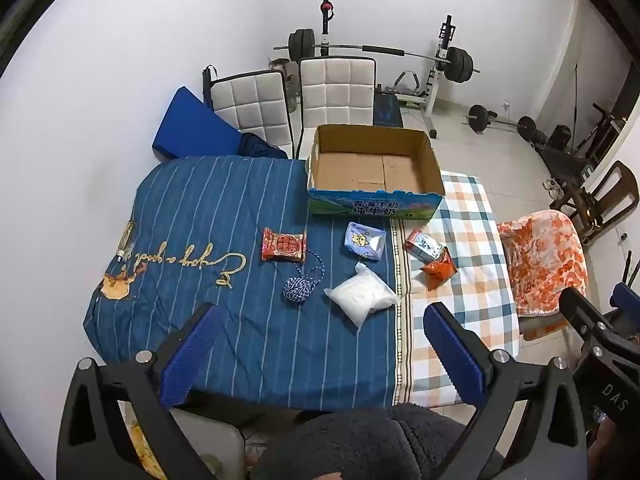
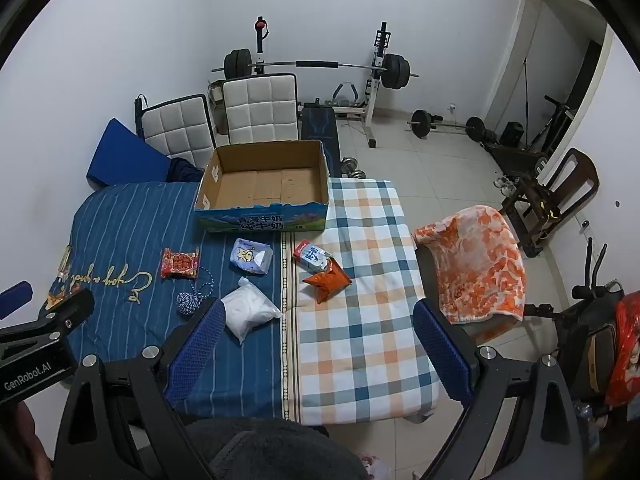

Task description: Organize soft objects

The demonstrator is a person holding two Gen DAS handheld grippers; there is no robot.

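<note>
An open empty cardboard box [image 1: 376, 168] [image 2: 264, 184] stands at the table's far side. In front of it lie a red snack pack [image 1: 283, 245] [image 2: 180, 263], a blue tissue pack [image 1: 365, 241] [image 2: 251, 257], a blue-white rope ball [image 1: 298, 289] [image 2: 188, 303], a clear bag of white filling [image 1: 362, 294] [image 2: 248, 312], a small milk carton [image 1: 423, 245] [image 2: 313, 257] and an orange snack bag [image 1: 439, 269] [image 2: 327, 282]. My left gripper [image 1: 320, 344] is open and empty above the table's near edge. My right gripper [image 2: 320, 340] is open and empty, held high to its right.
The table wears a blue striped cloth [image 1: 192, 232] and a checked cloth [image 2: 360, 280]. Two white chairs [image 1: 288, 100] stand behind it. An orange blanket drapes a chair [image 2: 480, 264] at right. A barbell rack [image 2: 320, 68] and weights stand by the far wall.
</note>
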